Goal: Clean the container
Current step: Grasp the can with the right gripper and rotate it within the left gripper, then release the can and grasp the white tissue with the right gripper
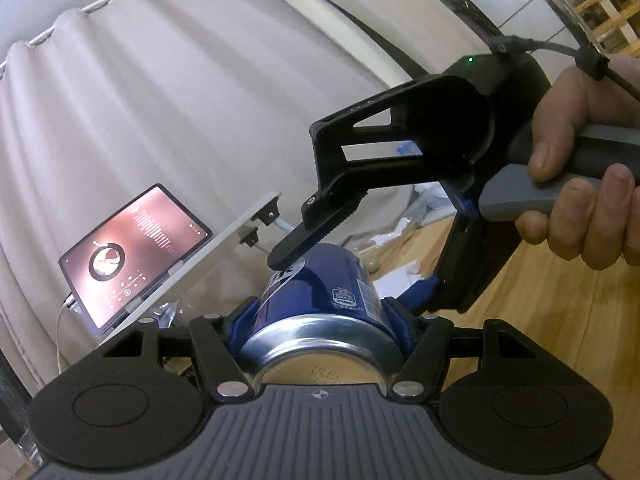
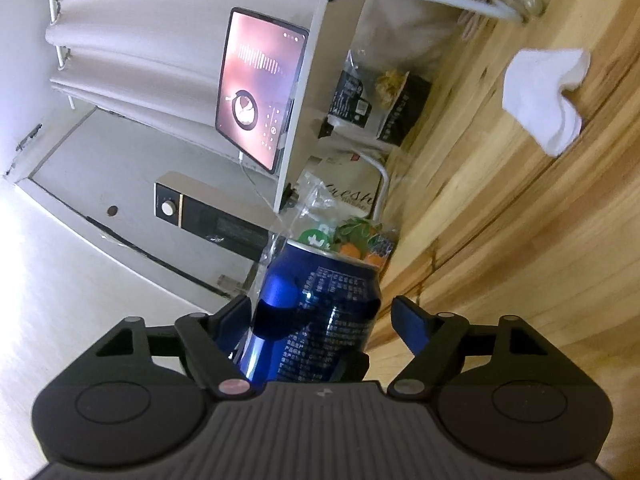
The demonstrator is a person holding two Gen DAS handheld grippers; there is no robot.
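Note:
A blue drink can [image 1: 320, 292] lies lengthwise between my left gripper's [image 1: 326, 312] blue-padded fingers, silver base toward the camera; the left gripper is shut on it and holds it in the air. My right gripper [image 1: 344, 268] comes in from the upper right with its jaws spread around the far end of the can; one finger [image 1: 316, 228] rests on top of the can. In the right wrist view the can [image 2: 320, 316] sits between the right gripper's [image 2: 320, 324] open fingers, and the right pad [image 2: 412, 324] stands apart from it. A white cloth [image 2: 548, 96] lies crumpled on the wooden table [image 2: 500, 220].
A tablet [image 1: 132, 256] with a lit pink screen leans on a white stand [image 1: 208, 256] at the table's back. Snack bags [image 2: 380, 108] and packets lie under the stand. A beige curtain [image 1: 180, 100] hangs behind. A dark speaker [image 2: 208, 216] sits on a grey ledge.

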